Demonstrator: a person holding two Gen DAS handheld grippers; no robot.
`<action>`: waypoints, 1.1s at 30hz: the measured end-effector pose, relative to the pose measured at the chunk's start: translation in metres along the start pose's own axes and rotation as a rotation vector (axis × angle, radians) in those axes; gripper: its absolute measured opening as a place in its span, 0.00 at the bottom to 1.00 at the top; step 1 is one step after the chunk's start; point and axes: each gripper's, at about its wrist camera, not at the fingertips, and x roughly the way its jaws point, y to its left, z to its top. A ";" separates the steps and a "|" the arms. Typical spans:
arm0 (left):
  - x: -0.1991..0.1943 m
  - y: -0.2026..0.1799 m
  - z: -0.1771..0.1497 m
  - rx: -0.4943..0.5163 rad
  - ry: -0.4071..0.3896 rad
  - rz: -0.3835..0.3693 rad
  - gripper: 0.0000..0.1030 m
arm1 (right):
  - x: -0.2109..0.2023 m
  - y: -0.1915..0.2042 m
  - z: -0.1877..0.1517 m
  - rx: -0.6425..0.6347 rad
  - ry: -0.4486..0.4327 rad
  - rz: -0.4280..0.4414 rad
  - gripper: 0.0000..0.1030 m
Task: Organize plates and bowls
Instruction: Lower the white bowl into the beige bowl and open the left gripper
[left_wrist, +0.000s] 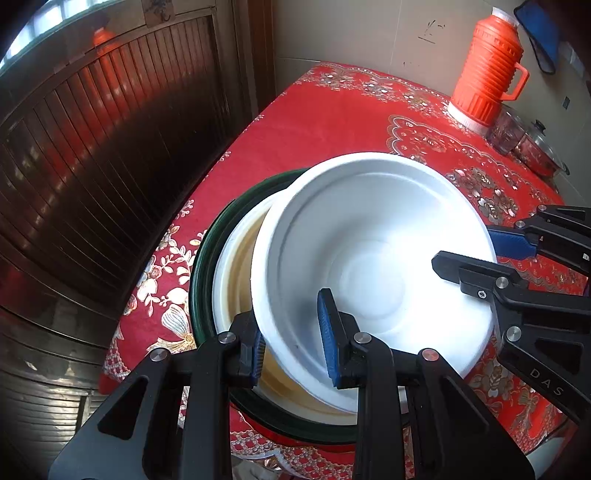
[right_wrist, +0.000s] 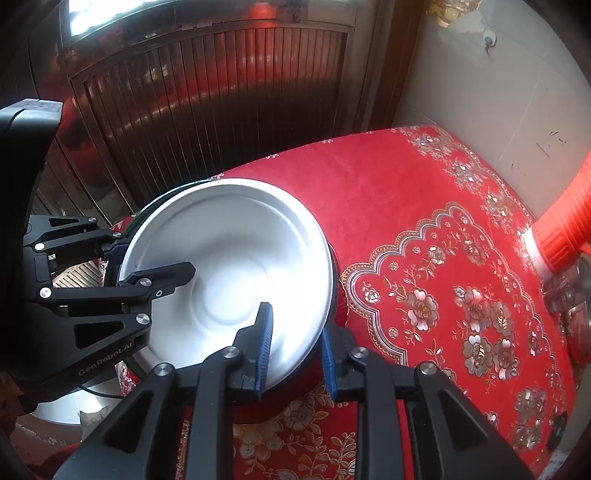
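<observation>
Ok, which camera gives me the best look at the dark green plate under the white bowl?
Left wrist view: the dark green plate shows a long arc of rim left of and below the white bowl. In the right wrist view the bowl hides nearly all of it; only a thin dark edge shows.

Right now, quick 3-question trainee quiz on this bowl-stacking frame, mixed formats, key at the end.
1. True or false: both grippers straddle the rim of the white foam bowl.
2. Multiple choice: what lies directly under that bowl? A) bare tablecloth B) a cream bowl inside a dark green bowl C) the orange thermos
3. Fill in: the orange thermos stands at the table's far ____ corner in the left wrist view.

Key
1. True: left gripper at one rim edge, right gripper at another.
2. B
3. right
</observation>
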 end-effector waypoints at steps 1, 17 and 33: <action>0.000 -0.001 0.000 -0.002 0.000 0.000 0.25 | 0.000 0.000 0.000 0.000 0.002 0.000 0.24; 0.000 -0.004 -0.003 -0.004 -0.019 0.018 0.25 | 0.003 0.000 -0.001 0.003 0.005 -0.001 0.24; -0.003 -0.006 -0.008 -0.019 -0.059 0.005 0.37 | 0.000 0.001 -0.003 0.016 -0.015 0.001 0.33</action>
